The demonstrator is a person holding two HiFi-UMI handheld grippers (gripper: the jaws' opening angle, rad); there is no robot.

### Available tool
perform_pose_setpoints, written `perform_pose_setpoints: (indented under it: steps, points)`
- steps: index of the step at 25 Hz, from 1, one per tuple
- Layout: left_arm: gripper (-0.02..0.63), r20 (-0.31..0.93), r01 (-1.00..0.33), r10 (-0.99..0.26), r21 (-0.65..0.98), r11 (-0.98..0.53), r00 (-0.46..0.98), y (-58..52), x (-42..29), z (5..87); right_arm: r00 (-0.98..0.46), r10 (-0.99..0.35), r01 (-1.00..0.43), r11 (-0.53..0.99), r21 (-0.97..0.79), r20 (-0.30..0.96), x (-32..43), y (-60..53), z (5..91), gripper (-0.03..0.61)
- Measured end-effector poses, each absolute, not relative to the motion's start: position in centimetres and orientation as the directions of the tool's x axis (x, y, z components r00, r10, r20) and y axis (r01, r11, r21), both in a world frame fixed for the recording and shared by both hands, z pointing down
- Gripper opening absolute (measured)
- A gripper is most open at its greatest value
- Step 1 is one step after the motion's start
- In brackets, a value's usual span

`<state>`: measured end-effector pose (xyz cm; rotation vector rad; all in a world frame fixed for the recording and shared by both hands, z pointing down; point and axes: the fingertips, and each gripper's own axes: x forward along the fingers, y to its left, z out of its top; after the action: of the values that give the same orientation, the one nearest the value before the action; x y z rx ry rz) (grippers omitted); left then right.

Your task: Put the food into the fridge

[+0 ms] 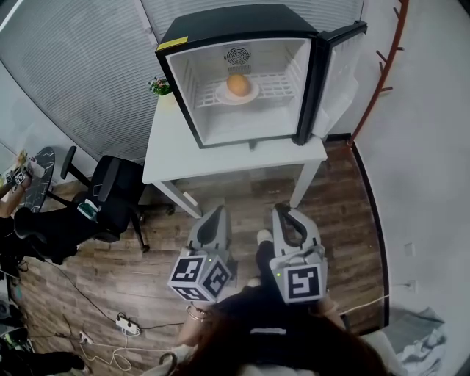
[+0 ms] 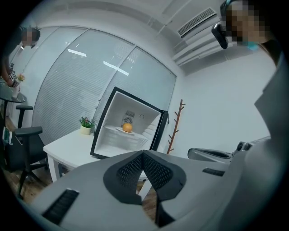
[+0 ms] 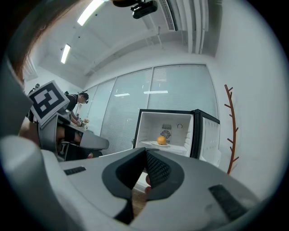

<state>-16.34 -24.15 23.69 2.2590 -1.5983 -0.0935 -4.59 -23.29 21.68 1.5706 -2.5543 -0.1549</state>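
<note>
Closest to the head camera, the left gripper and right gripper hang low by the person's body, both well short of the table. On it stands the fridge, its door swung wide to the right. The orange rests on a plate on the wire shelf inside. The food looks placed, so shutting the door seems the step left. Push its outer edge with the right gripper in 1 smooth arc, without jolting the fridge.

Left gripper view: the jaws are pressed together with nothing between them. A chair stands off to the left, clear of the path.

Right gripper view: the jaws are likewise closed and empty. A coat stand rises just beyond the door, so room on that side looks tight.
</note>
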Motion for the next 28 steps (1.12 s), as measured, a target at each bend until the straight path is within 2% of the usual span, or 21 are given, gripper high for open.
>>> perform_pose_setpoints:
  steps: [9,28]
  points:
    - [-0.005,0.18,-0.906,-0.921,0.317,-0.279,0.347,-22.1,-17.3,24.4,-0.437,-0.899,-0.885,0.437,0.161,0.039,-5.0,-22.0,21.5,0.0]
    - [-0.003,0.173,-0.907,-0.925,0.321,-0.272,0.338,-19.9,-18.2,25.1,-0.448,-0.892,-0.873,0.452,0.186,0.066,-5.9,-19.4,21.3,0.0]
